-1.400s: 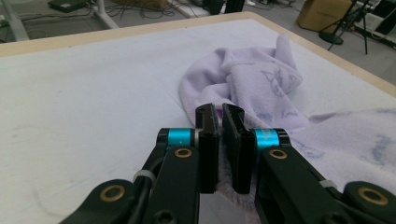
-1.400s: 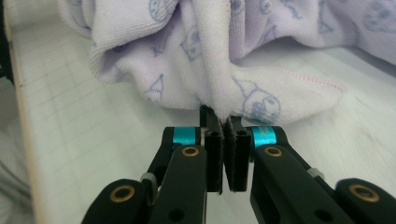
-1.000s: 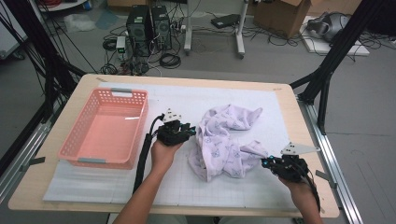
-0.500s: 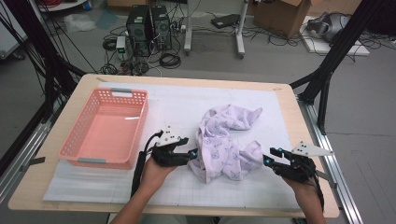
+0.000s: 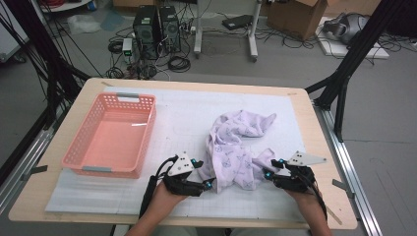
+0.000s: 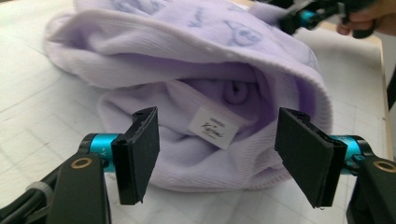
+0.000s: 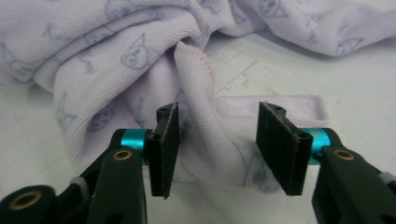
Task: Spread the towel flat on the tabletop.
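Label (image 6: 214,128) on the lavender garment (image 5: 236,152) reads clearly up close - left gripper (image 6: 217,154) just opened wide around that fold; right gripper (image 7: 217,144) half-open, hem between jaws, unpinched.

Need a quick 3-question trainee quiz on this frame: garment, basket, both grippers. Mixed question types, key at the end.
1. True or false: the pink basket has the lilac garment inside it.
2. Multiple choice: what lies between the left gripper jaws? A) the garment's opening with a white label B) the basket rim C) a cable
3. Short answer: are the right gripper pads pressing on the cloth?

Key:
1. False. The basket holds nothing; the garment lies crumpled on the white mat to its right.
2. A.
3. No. The jaws stand apart with a hemmed fold of the garment between them, not clamped.
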A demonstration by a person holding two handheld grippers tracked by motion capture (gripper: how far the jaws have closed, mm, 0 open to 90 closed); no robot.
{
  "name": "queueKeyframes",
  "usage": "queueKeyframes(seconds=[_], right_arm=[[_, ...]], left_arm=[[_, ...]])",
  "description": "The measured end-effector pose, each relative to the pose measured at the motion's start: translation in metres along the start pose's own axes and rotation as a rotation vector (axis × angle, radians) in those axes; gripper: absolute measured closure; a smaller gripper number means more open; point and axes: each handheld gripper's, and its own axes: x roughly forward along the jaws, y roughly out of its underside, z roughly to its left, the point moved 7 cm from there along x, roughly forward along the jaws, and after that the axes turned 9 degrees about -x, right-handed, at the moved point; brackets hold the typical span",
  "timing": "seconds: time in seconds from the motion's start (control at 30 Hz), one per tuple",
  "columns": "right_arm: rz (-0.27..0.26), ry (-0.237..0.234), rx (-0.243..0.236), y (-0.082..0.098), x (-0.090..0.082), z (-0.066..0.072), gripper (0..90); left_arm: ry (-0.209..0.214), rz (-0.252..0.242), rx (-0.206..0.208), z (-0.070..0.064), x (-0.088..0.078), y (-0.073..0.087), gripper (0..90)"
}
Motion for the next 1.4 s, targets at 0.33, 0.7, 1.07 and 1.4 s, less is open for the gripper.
queueKeyframes(seconds=[0.33,0.7,1.07,1.4], right_arm=[[-0.030,0.085,0.037,-0.007,0.002,-0.008,82.4],[-0.029,0.060,0.064,-0.006,-0.003,-0.004,82.1],[-0.059,-0.025,0.108,-0.020,-0.059,0.000,83.2],[-0.087,0.031,0.207,-0.052,-0.024,-0.027,82.1]], left_arm=[[0.032,0.053,0.064,-0.024,0.020,0.005,31.9],[0.012,0.119,0.109,-0.027,0.021,0.007,83.8],[-0.002,-0.152,-0.038,0.005,-0.040,-0.051,84.6],[-0.145,-0.120,-0.241,0.074,-0.012,-0.068,84.5]])
